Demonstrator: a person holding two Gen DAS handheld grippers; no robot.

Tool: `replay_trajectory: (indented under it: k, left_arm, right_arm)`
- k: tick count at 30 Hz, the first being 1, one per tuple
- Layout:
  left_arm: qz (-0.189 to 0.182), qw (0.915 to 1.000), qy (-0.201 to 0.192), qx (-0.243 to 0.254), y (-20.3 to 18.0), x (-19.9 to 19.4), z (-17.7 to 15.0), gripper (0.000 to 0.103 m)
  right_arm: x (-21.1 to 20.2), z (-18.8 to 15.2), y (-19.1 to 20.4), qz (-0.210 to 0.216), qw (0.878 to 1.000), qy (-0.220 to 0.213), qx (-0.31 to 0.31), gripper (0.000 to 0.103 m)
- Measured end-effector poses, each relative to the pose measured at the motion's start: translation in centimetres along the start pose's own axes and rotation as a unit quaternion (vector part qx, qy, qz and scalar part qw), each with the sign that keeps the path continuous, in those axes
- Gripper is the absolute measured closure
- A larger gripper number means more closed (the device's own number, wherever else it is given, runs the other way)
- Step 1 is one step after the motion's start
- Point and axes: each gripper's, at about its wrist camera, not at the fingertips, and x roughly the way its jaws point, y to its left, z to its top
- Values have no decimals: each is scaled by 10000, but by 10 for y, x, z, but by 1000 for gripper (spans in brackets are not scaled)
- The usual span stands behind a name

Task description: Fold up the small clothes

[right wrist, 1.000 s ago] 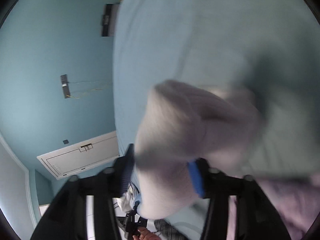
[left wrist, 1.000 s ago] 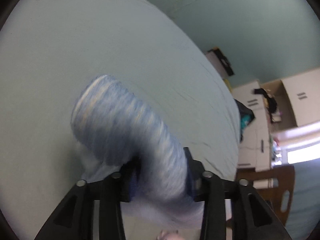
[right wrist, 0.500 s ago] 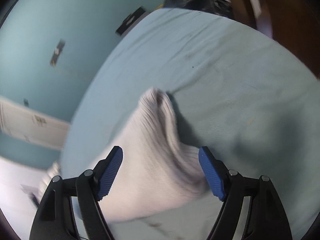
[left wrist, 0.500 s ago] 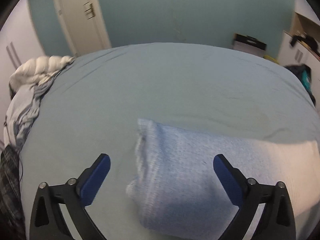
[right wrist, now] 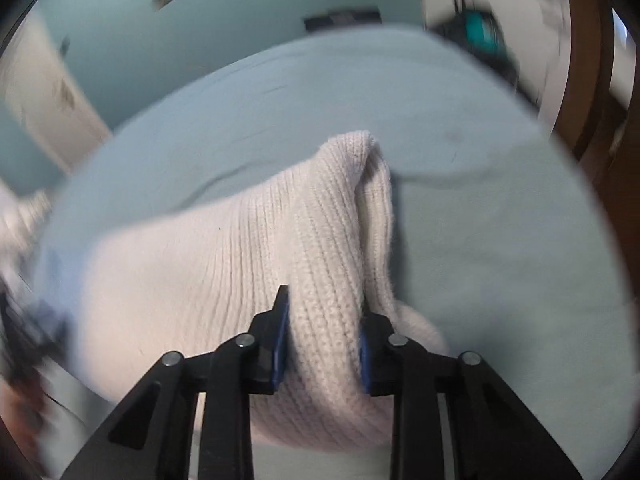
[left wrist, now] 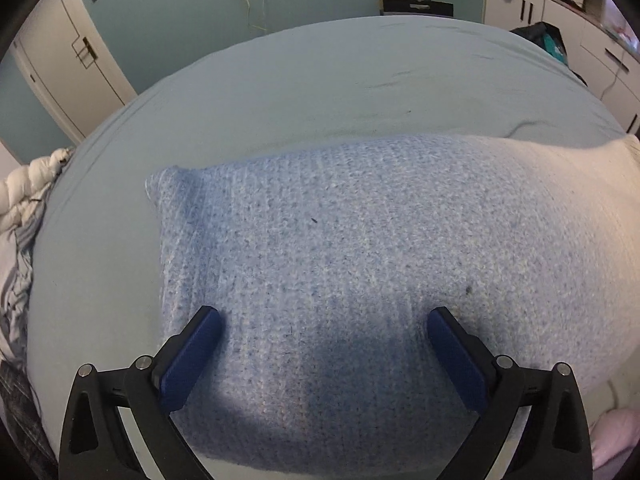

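Knitted sock point(left wrist: 340, 264) lies flat between the left gripper point(left wrist: 324, 344)'s wide-apart jaws, while the right gripper point(right wrist: 323, 340) is closing on its bunched cream cuff, which could drag it askew

Gripper: the right gripper point(right wrist: 323, 332) points down at the bed, its jaws closing on a raised fold of cloth between the blue pads point(right wrist: 280, 342).
Garment: a cream ribbed knit point(right wrist: 224, 264), bunched into a ridge, spreading left.
Surface: pale blue bedsheet point(right wrist: 500, 240), lightly creased.
Background: teal wall point(right wrist: 248, 12), blurred; white door point(right wrist: 48, 104) at left.
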Motion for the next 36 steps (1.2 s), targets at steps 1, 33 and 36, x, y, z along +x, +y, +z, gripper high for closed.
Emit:
replay_trajectory:
  k: [1,33,36]
  left_arm:
    - [-41,10000,-19,-22,6,-3,-6,0]
    - [-2205,9654,577,-1262,111,13,-6,80]
    - [-1903,9663,571,-1635,121,-7,-21,85]
  right_arm:
    - [-7,-9,3,-197,9996,-202,-41,83]
    - [-31,-41,58,1336,9783,-206,1568,27]
    - [-40,-39,55,1273,9790,-342,1552,27]
